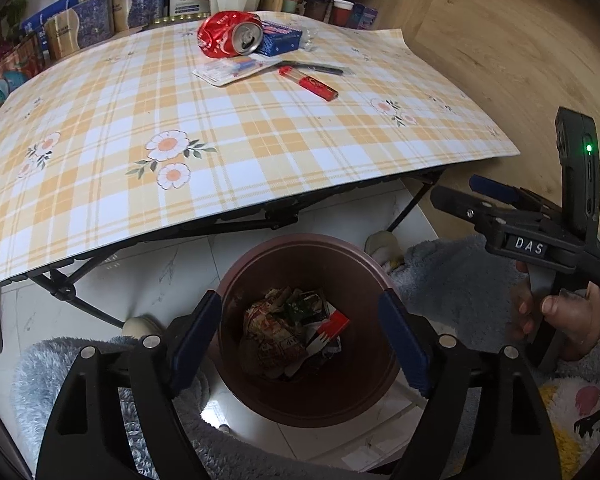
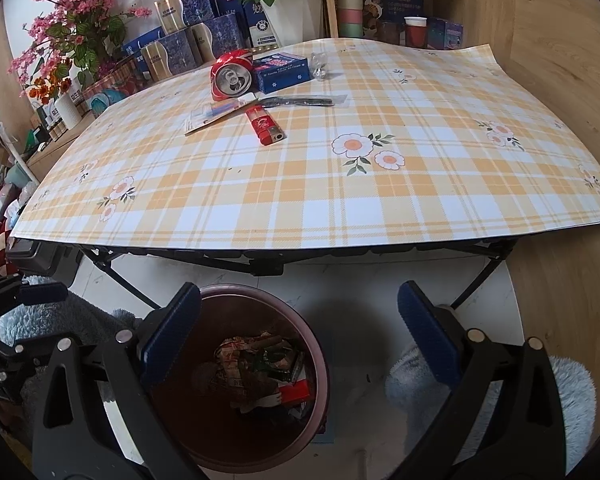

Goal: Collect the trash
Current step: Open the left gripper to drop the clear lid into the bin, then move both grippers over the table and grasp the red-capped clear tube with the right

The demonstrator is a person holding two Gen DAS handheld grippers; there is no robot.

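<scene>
My left tool (image 1: 300,332) and right tool (image 2: 300,332) gape empty above the bin (image 1: 236,280); the crushed can (image 2: 233,74) lies sideways on the table (image 2: 260,200), mouth toward me.

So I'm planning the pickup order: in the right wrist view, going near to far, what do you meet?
Trash bin → lighter → crushed can → potted plant.
</scene>
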